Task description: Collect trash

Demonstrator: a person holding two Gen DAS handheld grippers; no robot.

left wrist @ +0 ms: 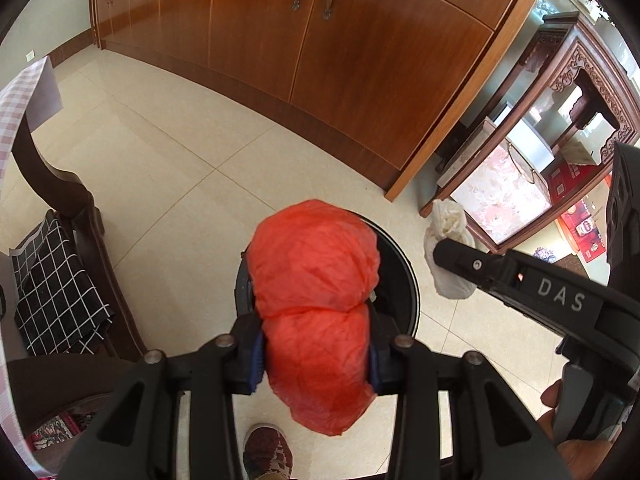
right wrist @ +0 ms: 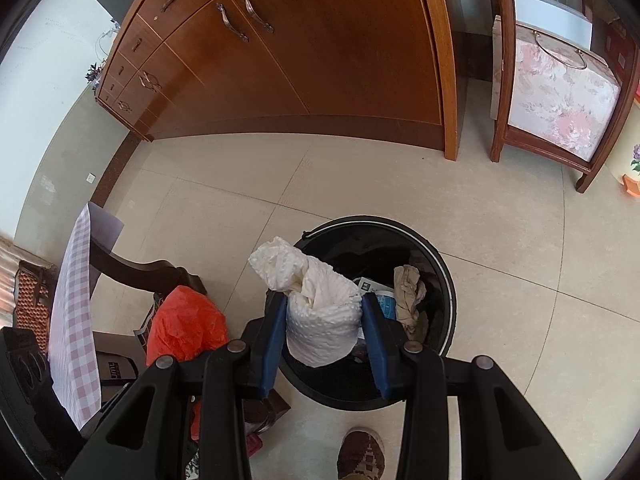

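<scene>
Crumpling softly, the light red plastic bag [left wrist: 316, 312] sat pinched mid-bulge in the left gripper [left wrist: 316, 360] and the limp white paper wad [right wrist: 320, 312] in the right gripper [right wrist: 324, 344], both over the black bin [right wrist: 448, 280].

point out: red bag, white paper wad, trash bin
red bag [left wrist: 316, 280], left wrist view, on the upper bulge of the bag
white paper wad [right wrist: 320, 316], right wrist view, on its middle between the pads
trash bin [right wrist: 448, 276], right wrist view, on the right rim
</scene>
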